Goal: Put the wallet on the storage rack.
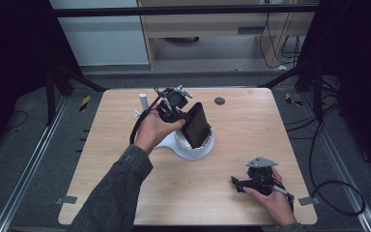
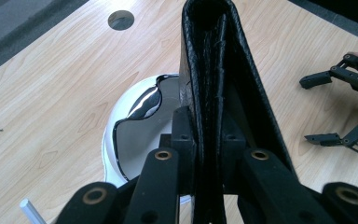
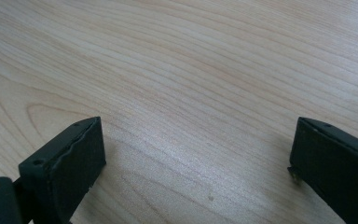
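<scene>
A black leather wallet-like case (image 1: pixel 196 125) stands on edge, tilted, with its lower end inside a round white bowl-shaped holder (image 1: pixel 193 151) at the middle of the table. My left gripper (image 1: pixel 186 116) is shut on the case from the left. In the left gripper view the jaws pinch the case (image 2: pixel 214 60) on both faces above the white holder (image 2: pixel 114 140), which has a glossy dark inner rim. Near the front right of the table my right gripper (image 1: pixel 236 183) rests open. Its jaws (image 3: pixel 196 154) stand wide apart over bare wood with nothing between them.
A small white cylinder (image 1: pixel 144 100) stands behind the left hand. A round grey hole (image 1: pixel 219 101) sits in the wooden table (image 1: pixel 251 130) at the back. The right gripper (image 2: pixel 317 109) lies to the right of the case in the left gripper view. Cables trail on the floor at right.
</scene>
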`<move>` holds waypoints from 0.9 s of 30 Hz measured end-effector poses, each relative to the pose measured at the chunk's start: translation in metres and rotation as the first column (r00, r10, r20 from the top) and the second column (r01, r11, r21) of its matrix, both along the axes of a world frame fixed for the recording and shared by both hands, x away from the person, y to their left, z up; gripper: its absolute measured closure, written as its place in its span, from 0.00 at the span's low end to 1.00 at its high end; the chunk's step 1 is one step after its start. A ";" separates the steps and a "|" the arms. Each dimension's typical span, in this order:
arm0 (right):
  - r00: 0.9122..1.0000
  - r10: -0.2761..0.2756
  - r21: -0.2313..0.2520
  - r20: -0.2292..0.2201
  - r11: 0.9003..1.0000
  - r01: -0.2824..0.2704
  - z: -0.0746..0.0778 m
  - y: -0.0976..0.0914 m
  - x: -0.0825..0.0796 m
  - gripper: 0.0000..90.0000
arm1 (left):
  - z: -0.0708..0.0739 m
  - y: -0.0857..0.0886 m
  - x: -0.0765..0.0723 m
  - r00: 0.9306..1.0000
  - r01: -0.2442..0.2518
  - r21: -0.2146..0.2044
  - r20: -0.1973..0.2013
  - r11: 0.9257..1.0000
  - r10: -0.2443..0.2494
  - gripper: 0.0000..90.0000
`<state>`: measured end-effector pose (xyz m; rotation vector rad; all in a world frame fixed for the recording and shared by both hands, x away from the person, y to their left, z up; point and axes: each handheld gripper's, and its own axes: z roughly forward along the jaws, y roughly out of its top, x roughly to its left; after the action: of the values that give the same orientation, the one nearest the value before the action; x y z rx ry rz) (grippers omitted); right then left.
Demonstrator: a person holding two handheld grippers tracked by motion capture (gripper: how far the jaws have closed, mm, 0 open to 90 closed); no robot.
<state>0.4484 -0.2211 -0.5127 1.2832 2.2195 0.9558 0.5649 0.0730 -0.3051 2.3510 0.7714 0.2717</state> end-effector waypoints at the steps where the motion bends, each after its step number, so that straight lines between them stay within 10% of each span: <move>1: 1.000 -0.002 0.001 -0.001 1.000 0.002 0.000 0.000 0.000 0.04 | 0.001 0.000 0.001 1.000 -0.001 0.006 -0.002 1.000 0.001 0.90; 14: 1.000 -0.002 0.001 -0.002 1.000 0.002 0.000 0.000 0.000 0.04 | 0.000 0.001 0.014 0.999 -0.015 0.022 -0.051 1.000 0.017 0.89; 27: 1.000 -0.001 0.000 -0.002 1.000 0.001 0.000 0.001 -0.001 0.04 | 0.001 0.007 0.017 0.998 -0.052 0.007 -0.021 0.999 0.052 0.82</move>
<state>0.4477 -0.2204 -0.5127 1.2858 2.2195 0.9552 0.5815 0.0796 -0.3046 2.3462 0.8438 0.2719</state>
